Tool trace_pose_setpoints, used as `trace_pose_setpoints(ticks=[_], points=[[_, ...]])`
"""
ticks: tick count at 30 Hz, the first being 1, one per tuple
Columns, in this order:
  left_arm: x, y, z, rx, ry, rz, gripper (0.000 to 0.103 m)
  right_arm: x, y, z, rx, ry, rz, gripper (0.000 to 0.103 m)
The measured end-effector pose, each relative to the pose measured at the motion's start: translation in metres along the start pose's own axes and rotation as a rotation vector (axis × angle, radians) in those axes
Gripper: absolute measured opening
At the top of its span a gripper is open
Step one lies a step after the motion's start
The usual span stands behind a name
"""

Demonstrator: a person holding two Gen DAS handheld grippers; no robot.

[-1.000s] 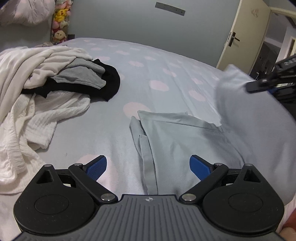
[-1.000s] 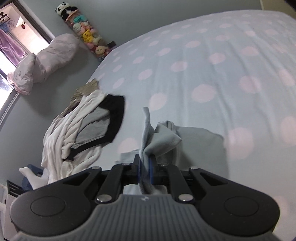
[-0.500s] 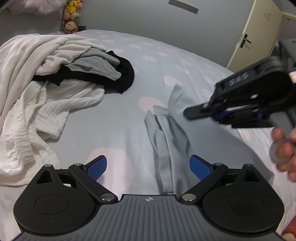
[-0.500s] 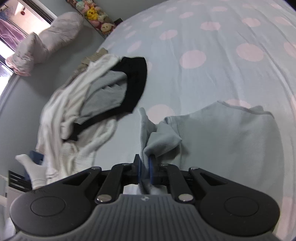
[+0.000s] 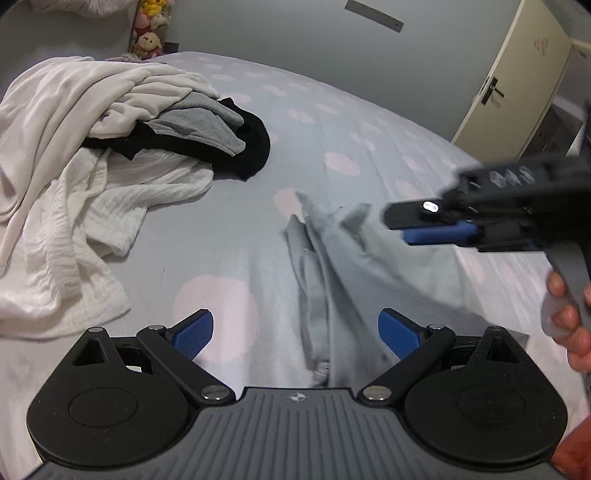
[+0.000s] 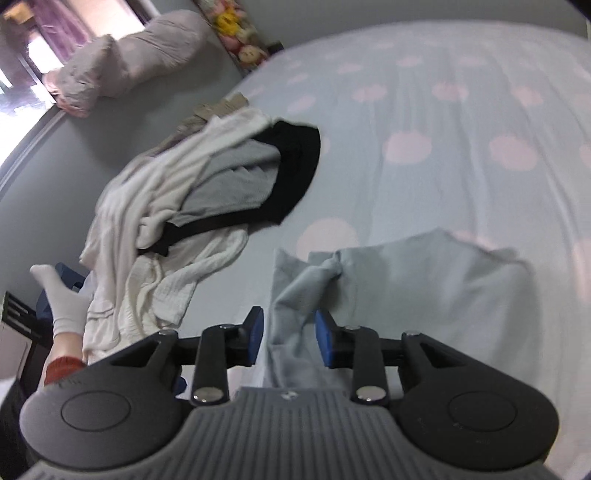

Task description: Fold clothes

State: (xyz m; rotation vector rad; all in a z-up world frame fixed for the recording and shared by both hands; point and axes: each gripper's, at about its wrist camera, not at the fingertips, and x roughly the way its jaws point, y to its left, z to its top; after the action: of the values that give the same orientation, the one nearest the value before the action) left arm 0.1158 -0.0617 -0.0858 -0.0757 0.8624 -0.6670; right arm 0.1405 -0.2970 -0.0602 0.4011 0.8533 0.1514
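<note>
We are in a home bedroom: a bed [image 5: 332,122] with pink-dotted sheet, plush toys [image 5: 149,22] at 11 o'clock, a cream door [image 5: 517,77] at 2 o'clock, heaped laundry [image 5: 92,155].

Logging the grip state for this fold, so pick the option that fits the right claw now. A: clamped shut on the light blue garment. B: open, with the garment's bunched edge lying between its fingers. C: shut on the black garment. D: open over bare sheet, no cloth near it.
B: the right claw has its blue pads apart, and the light blue garment has its bunched edge lying loose between them.
</note>
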Motion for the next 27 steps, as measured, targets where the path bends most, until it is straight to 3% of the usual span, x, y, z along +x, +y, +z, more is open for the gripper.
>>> trace_pose_setpoints(ticks=[5, 9, 12, 15, 20, 21, 22, 24, 27], points=[[-0.021, -0.004, -0.005, -0.051, -0.006, -0.012, 0.098, -0.048, -0.016, -0.035, -0.046, -0.058, -0.012, 0.045], [-0.033, -0.005, -0.015, -0.094, 0.012, -0.008, 0.098, -0.072, -0.033, -0.069, -0.027, -0.080, -0.003, 0.061], [-0.040, 0.000, -0.024, -0.145, 0.027, -0.006, 0.098, -0.085, -0.043, -0.093, -0.003, -0.090, 0.021, 0.063], [-0.047, 0.006, -0.031, -0.198, 0.035, -0.012, 0.095, -0.089, -0.045, -0.109, 0.002, -0.089, 0.054, 0.052], [-0.055, 0.004, -0.034, -0.236, 0.035, -0.058, 0.095, -0.077, -0.034, -0.121, -0.027, -0.068, 0.128, 0.050], [-0.055, 0.003, -0.034, -0.239, 0.039, -0.068, 0.095, -0.074, -0.032, -0.123, -0.033, -0.064, 0.142, 0.045], [-0.054, 0.003, -0.035, -0.247, 0.043, -0.076, 0.095, -0.072, -0.030, -0.125, -0.039, -0.060, 0.157, 0.031], [-0.051, 0.004, -0.036, -0.272, 0.051, -0.085, 0.095, -0.067, -0.026, -0.130, -0.050, -0.051, 0.186, 0.017], [-0.047, 0.006, -0.038, -0.309, 0.063, -0.100, 0.095, -0.058, -0.014, -0.135, -0.096, -0.030, 0.207, 0.014]])
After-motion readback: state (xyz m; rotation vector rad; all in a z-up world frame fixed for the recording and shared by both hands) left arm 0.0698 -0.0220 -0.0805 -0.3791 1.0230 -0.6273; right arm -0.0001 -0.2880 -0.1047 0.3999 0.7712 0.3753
